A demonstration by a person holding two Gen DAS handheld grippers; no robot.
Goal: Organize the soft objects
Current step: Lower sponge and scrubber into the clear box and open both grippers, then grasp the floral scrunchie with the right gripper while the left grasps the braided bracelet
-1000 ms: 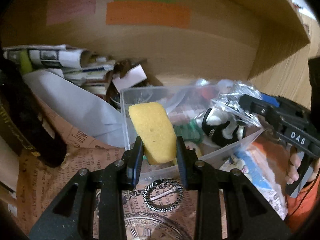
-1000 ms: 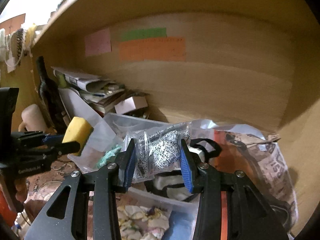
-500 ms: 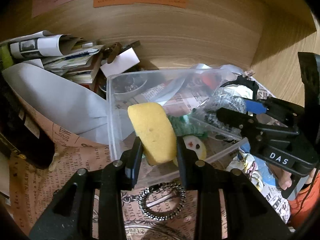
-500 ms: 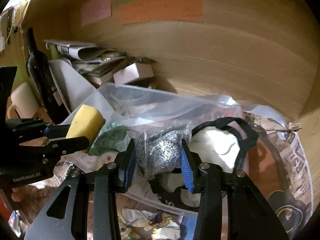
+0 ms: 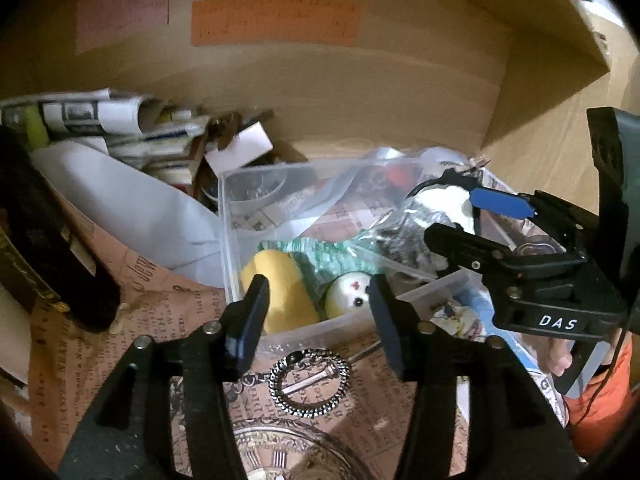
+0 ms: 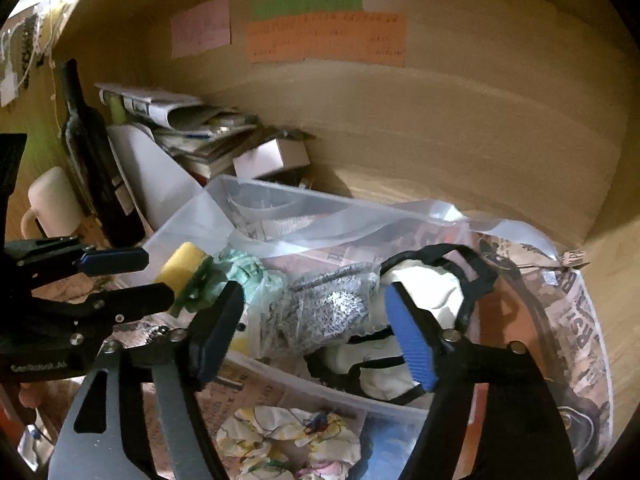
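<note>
Your left gripper (image 5: 318, 300) and right gripper (image 6: 314, 328) hang with jaws spread; sponge (image 5: 280, 290) and bagged scrubber (image 6: 328, 312) lie in the bin (image 5: 228, 240). Drop-off looks done; next, back out and seek another soft item.

yellow sponge (image 5: 280, 288), teal-green cloth (image 6: 244, 276), speckled silver-grey bagged bundle (image 6: 332, 312), clear bin (image 5: 230, 240), pink (image 6: 200, 26), green (image 6: 306, 4) and orange (image 6: 326, 38) notes, black fingers (image 5: 256, 316) with blue pads.

Pretty dim, warm yellowish indoor light. Heavy fisheye bending plus black vignette at the corners. Motion blur on the rolled newspapers (image 5: 92, 114) up-left of the left gripper (image 5: 318, 312). Soft glare off the crinkly clear plastic bag (image 6: 320, 308) between the right gripper's fingers.
</note>
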